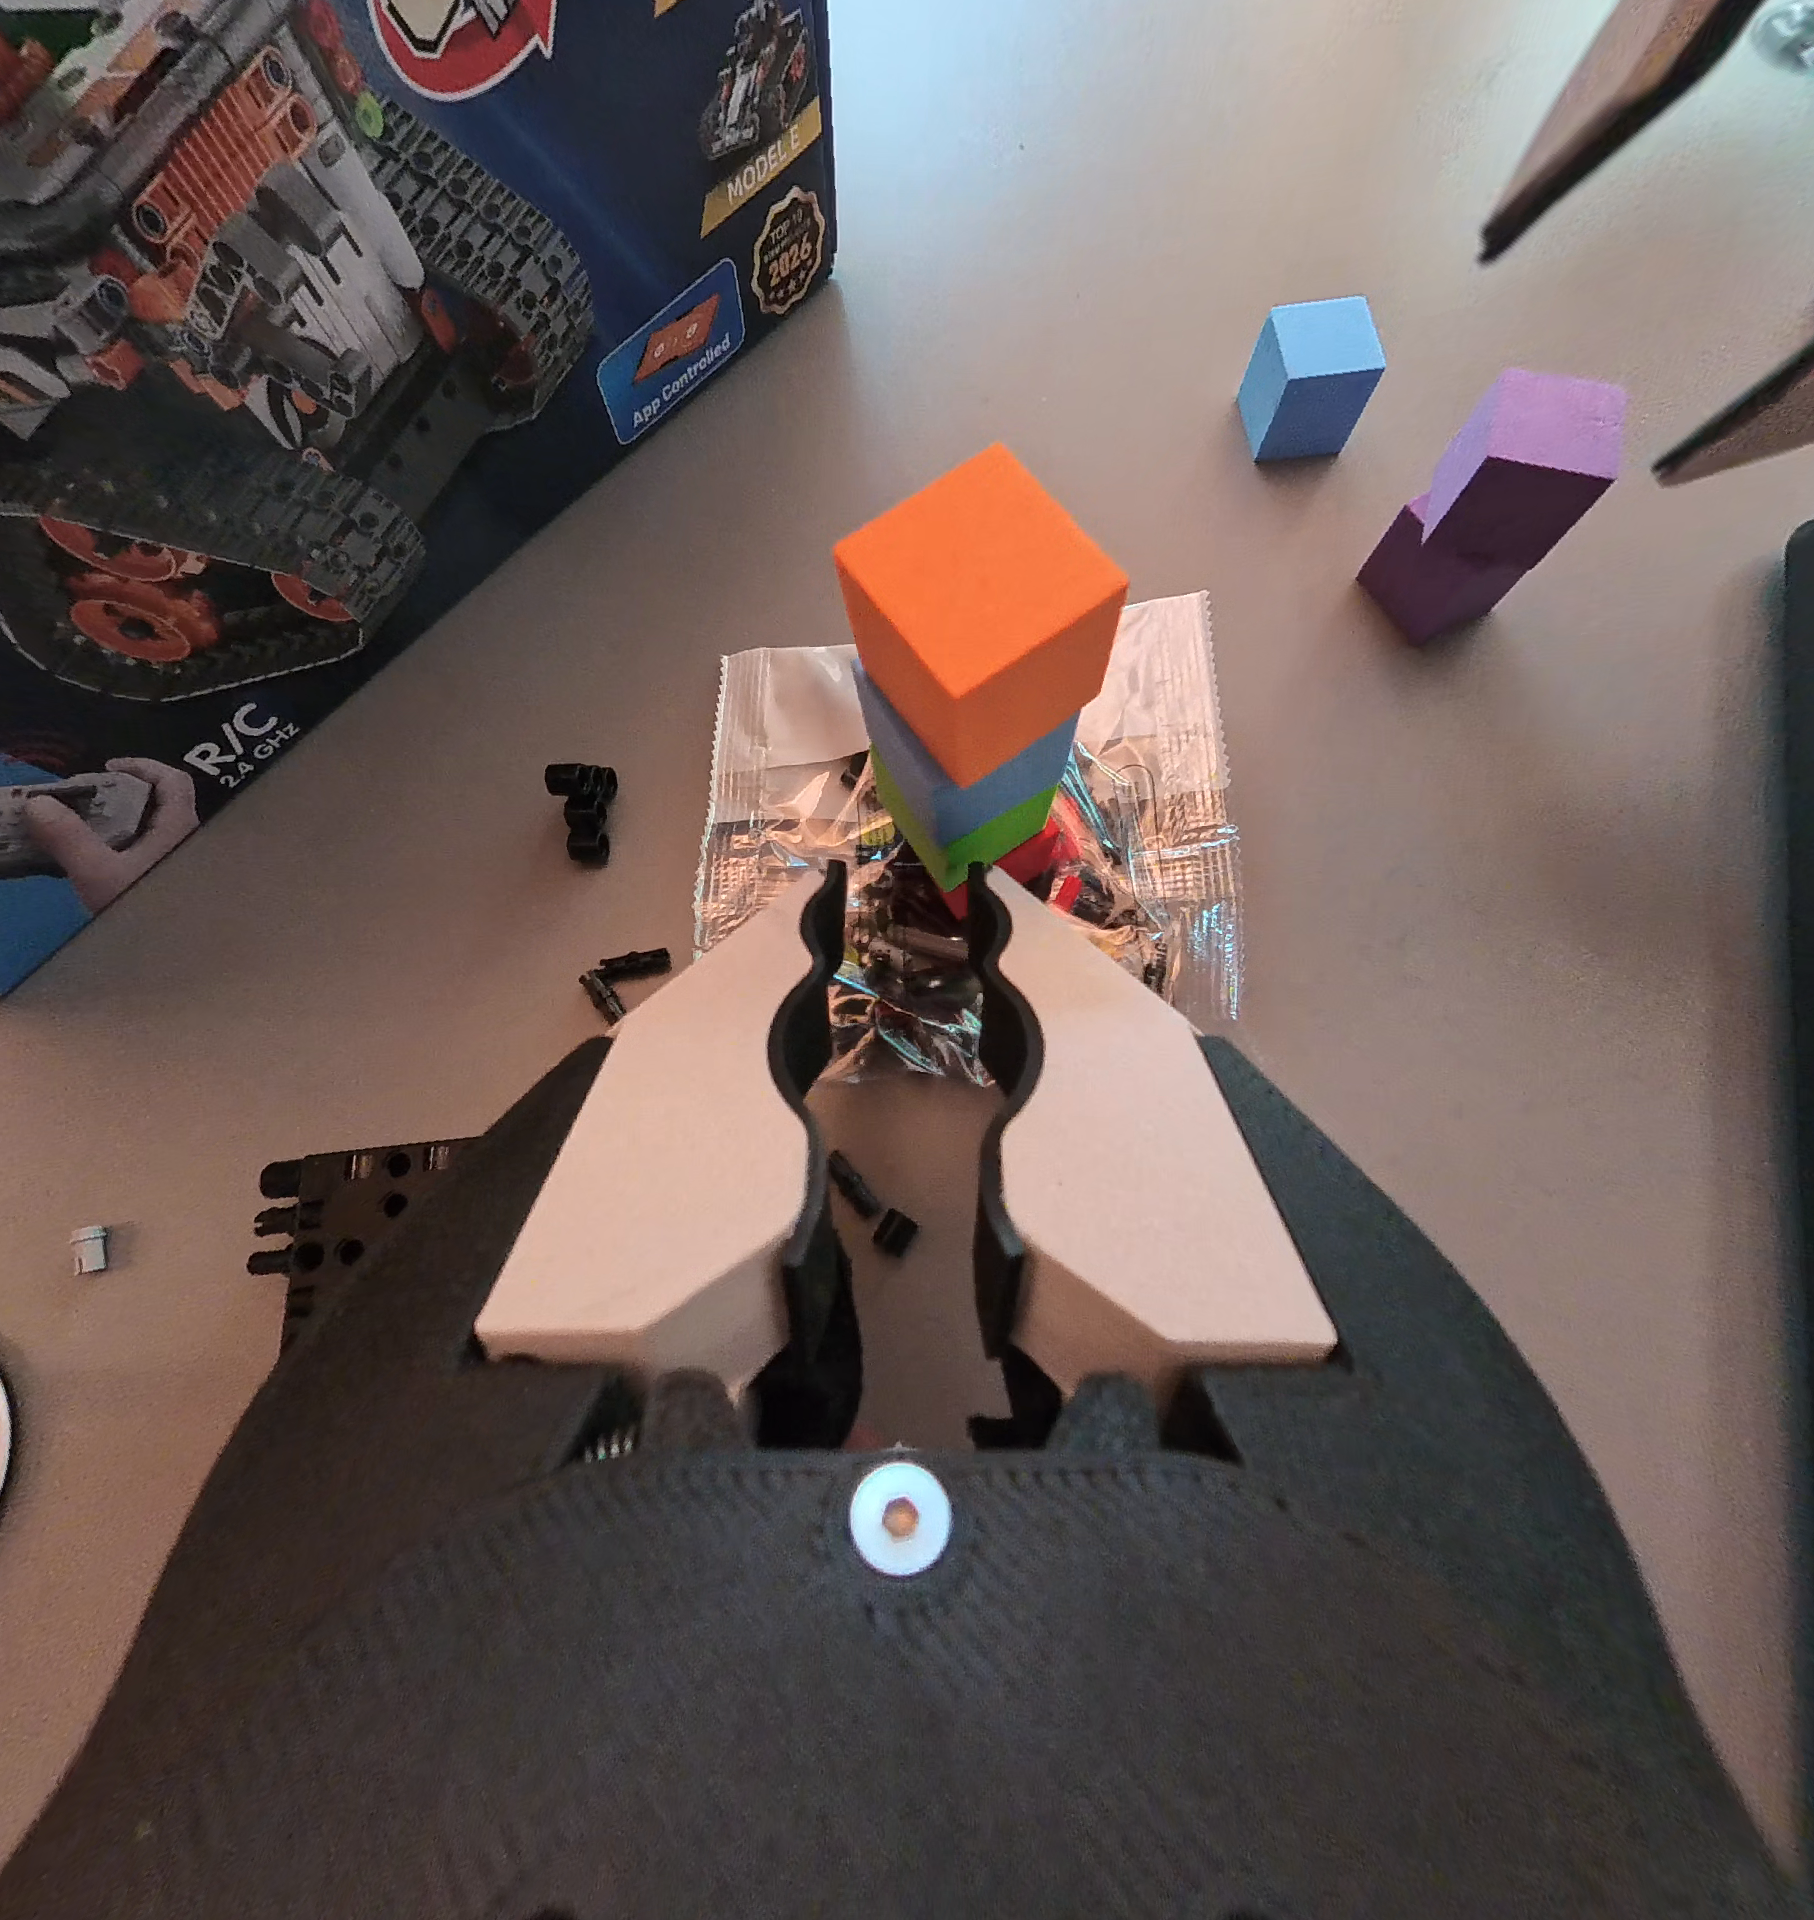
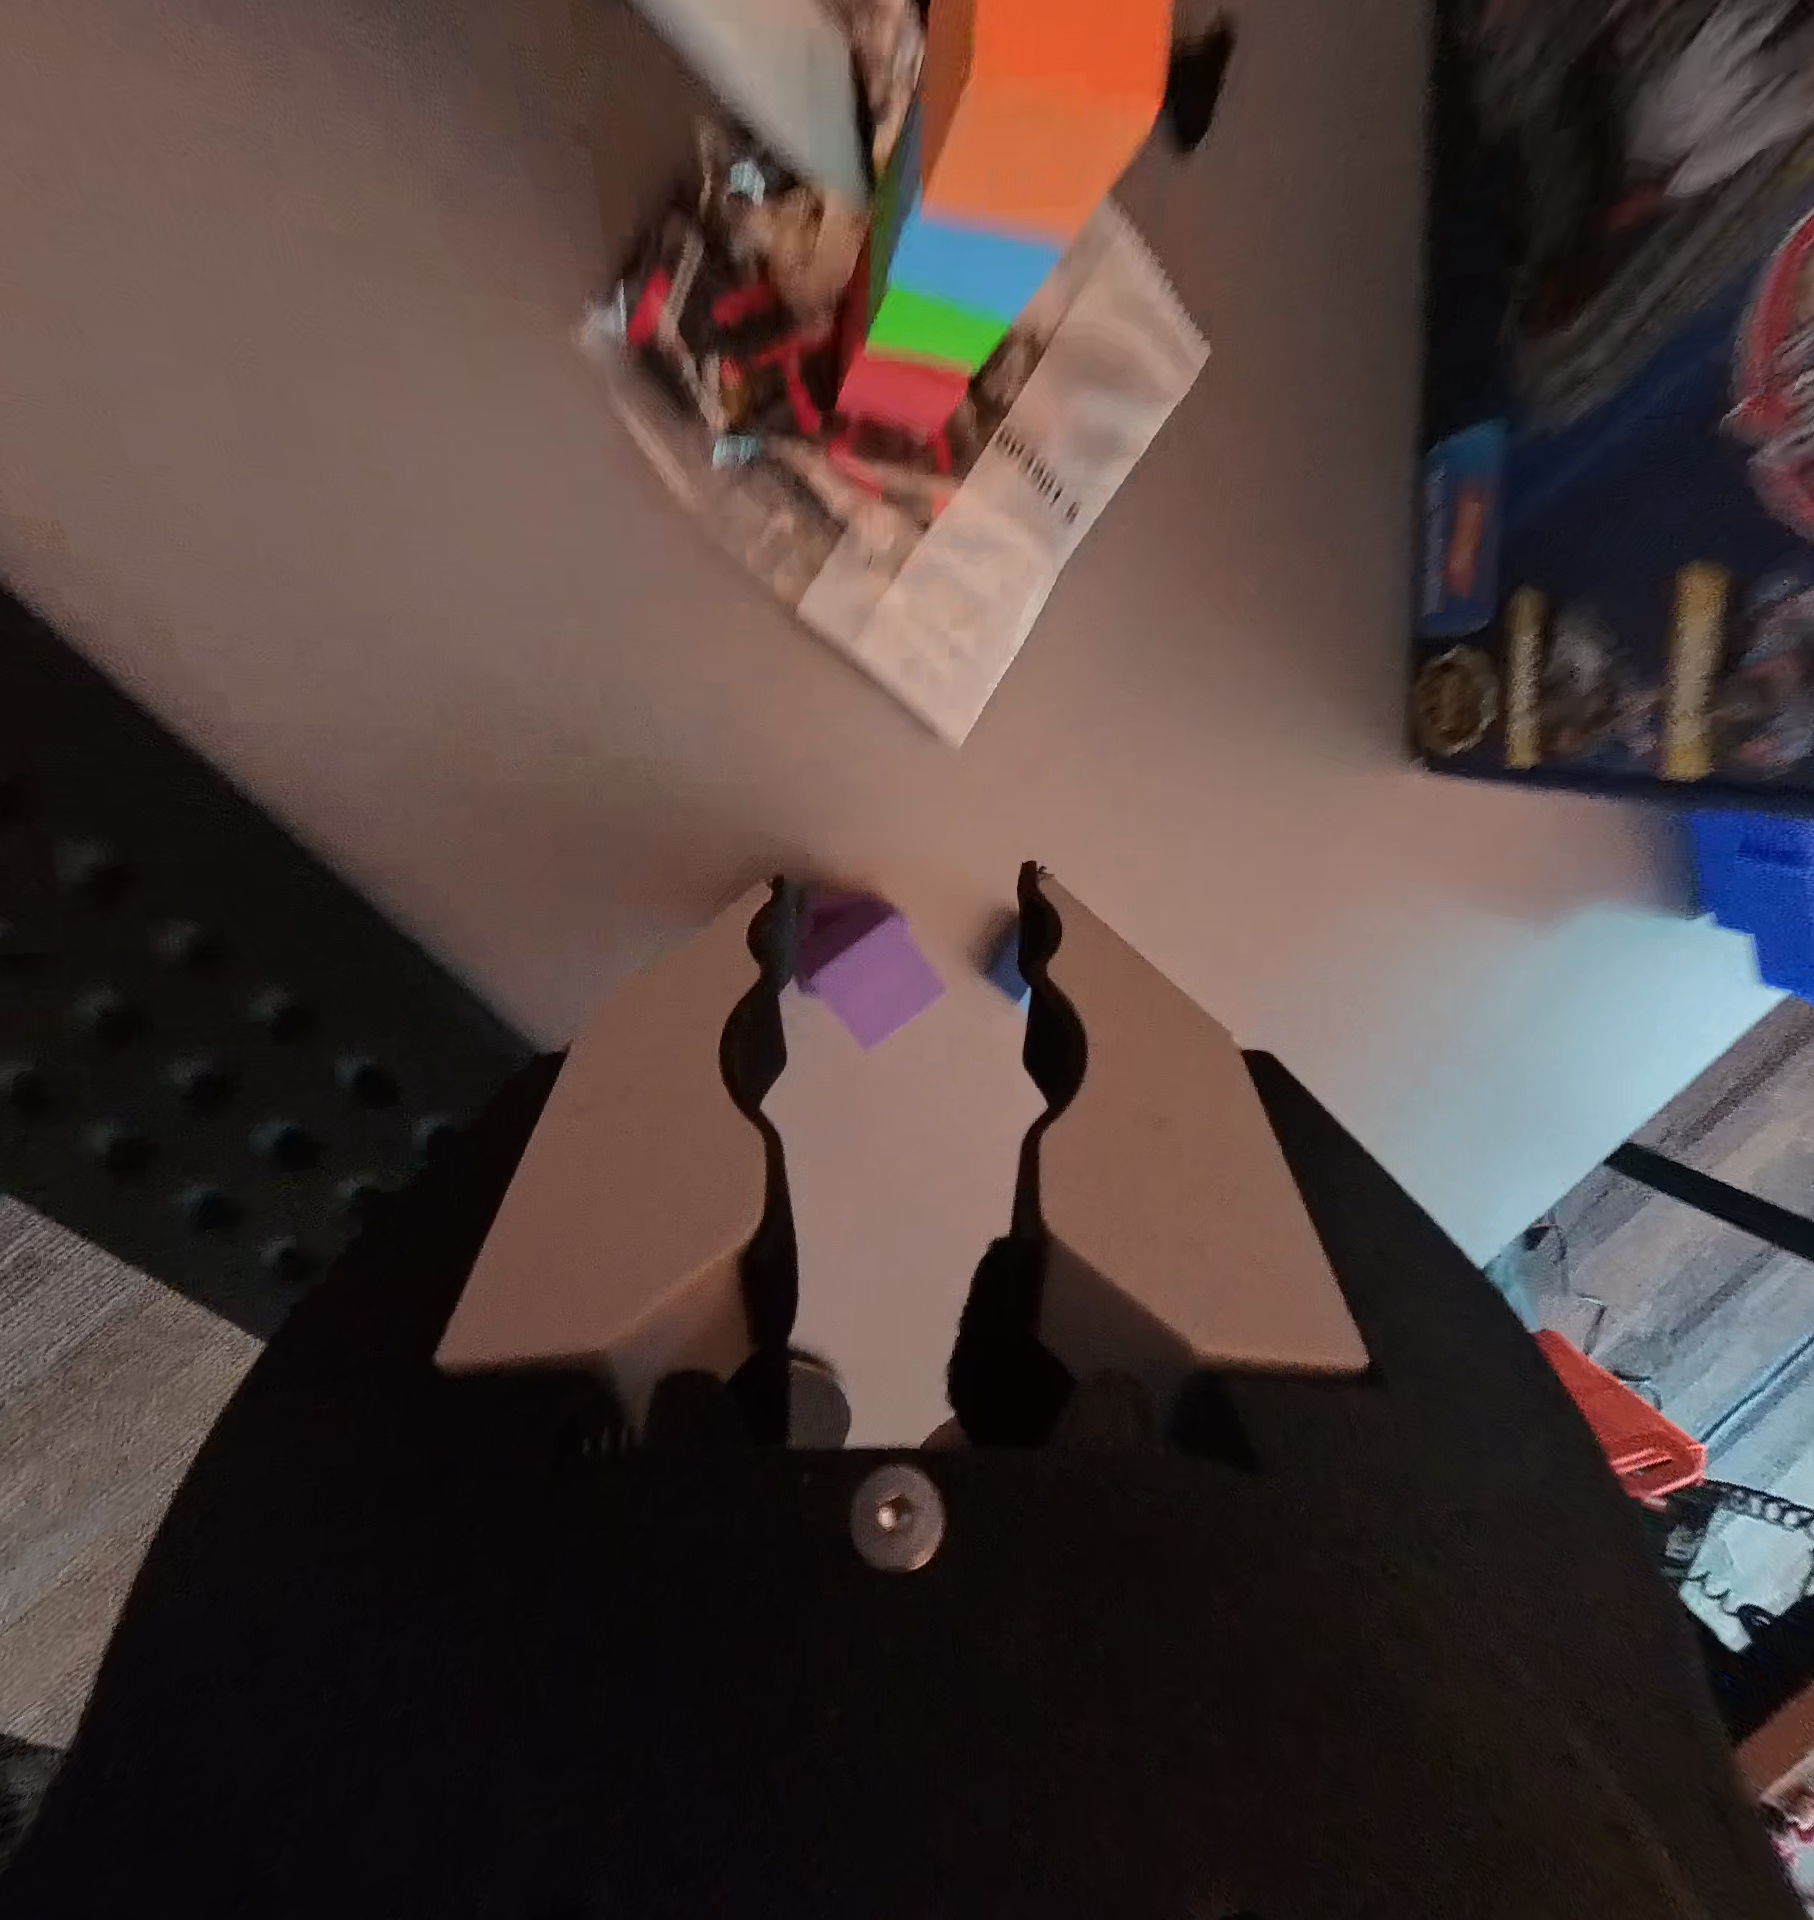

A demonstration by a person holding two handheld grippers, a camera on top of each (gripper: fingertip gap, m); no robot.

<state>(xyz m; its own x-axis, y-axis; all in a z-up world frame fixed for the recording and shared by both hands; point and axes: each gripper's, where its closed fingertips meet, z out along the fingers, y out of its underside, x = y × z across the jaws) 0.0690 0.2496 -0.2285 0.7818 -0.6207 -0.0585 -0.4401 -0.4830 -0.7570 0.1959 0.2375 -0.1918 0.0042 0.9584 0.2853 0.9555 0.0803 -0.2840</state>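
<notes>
The left tool is spread, empty, its tips hiding the block tower's base. The right tool, spread in a blurred view, half-covers the purple block ahead.

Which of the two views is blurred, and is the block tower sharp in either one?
Right wrist view: motion-smeared throughout, block tower and purple block soft, right tongs dark. Left wrist view: crisp, evenly lit; tower sharp, edges bowed by the wide lens.

Four stacked cubes, two purple blocks, one blue cube, one bag
</notes>
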